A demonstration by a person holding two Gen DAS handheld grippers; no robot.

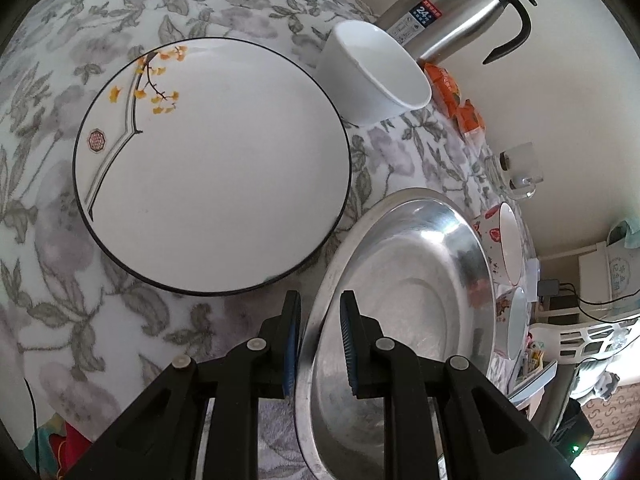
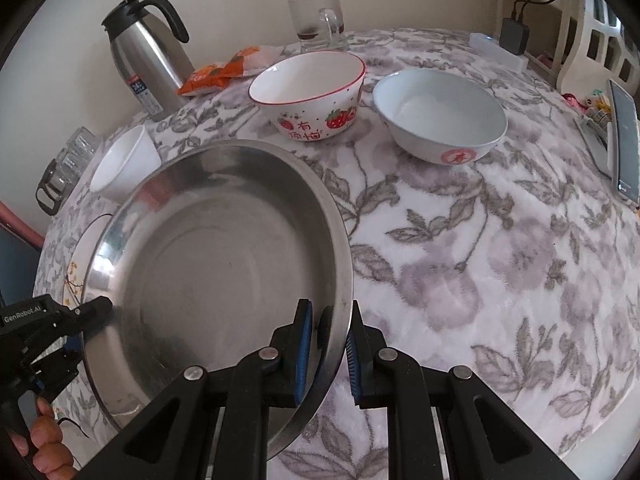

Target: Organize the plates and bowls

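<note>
Stainless steel round dish (image 2: 208,264), rim pinched by left gripper (image 1: 320,344) and right gripper (image 2: 329,354), carried mid-step; next likely lowering onto white black-rimmed plate (image 1: 212,168), upper left.

steel basin (image 2: 224,264) is shiny bare metal, mirror-ish with faint scuffs and smears. the plate (image 1: 212,168) looks like glazed ceramic, smooth and glossy white with a thin dark rim. both bowls, the strawberry bowl (image 2: 316,96) and the pale bowl (image 2: 440,116), have the same glossy glaze. tablecloth (image 2: 500,260) is soft fuzzy fabric, matt. thermos jug (image 2: 146,60) is brushed steel with a black plastic top. glass mug (image 2: 318,22) is clear glass. gripper pads (image 2: 305,356) are ribbed blue rubbery stuff on matt black plastic
</note>
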